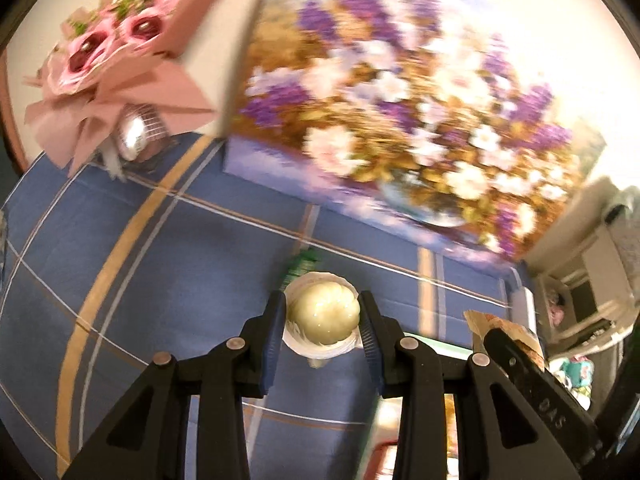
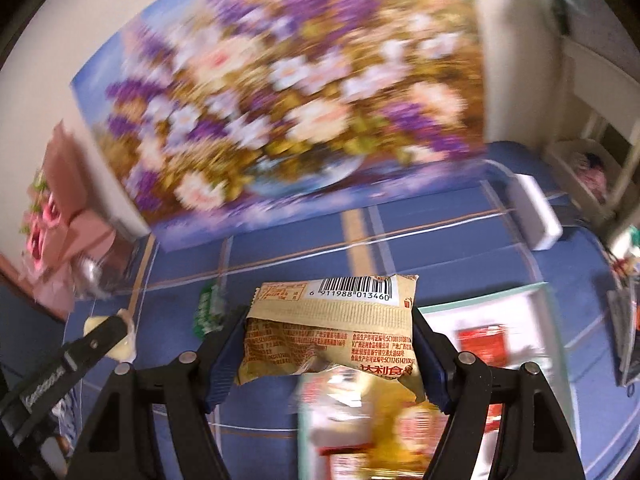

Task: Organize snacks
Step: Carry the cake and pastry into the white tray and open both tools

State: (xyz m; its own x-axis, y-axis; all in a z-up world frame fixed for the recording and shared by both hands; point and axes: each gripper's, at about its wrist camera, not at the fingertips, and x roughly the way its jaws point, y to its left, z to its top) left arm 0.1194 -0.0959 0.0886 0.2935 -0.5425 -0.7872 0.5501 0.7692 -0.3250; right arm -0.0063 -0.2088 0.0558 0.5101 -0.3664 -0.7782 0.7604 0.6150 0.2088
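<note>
My left gripper (image 1: 322, 314) is shut on a small jelly cup (image 1: 323, 312) with a pale yellow dome and a white rim, held above the blue plaid tablecloth (image 1: 160, 260). The same cup (image 2: 120, 344) shows at the lower left of the right wrist view, between the left gripper's fingers. My right gripper (image 2: 330, 330) is shut on a tan snack packet (image 2: 332, 328) with a barcode and red print, its blue pads pressing both sides. That packet (image 1: 508, 332) appears at the right of the left wrist view. A green snack pack (image 2: 208, 308) lies on the cloth behind.
A large flower painting (image 2: 280, 100) leans against the wall at the table's back. A pink paper bouquet (image 1: 116, 52) stands at the left. A white tray with a pale green rim (image 2: 516, 308) holds red packets below the right gripper. A white box (image 2: 536, 216) lies at the far right.
</note>
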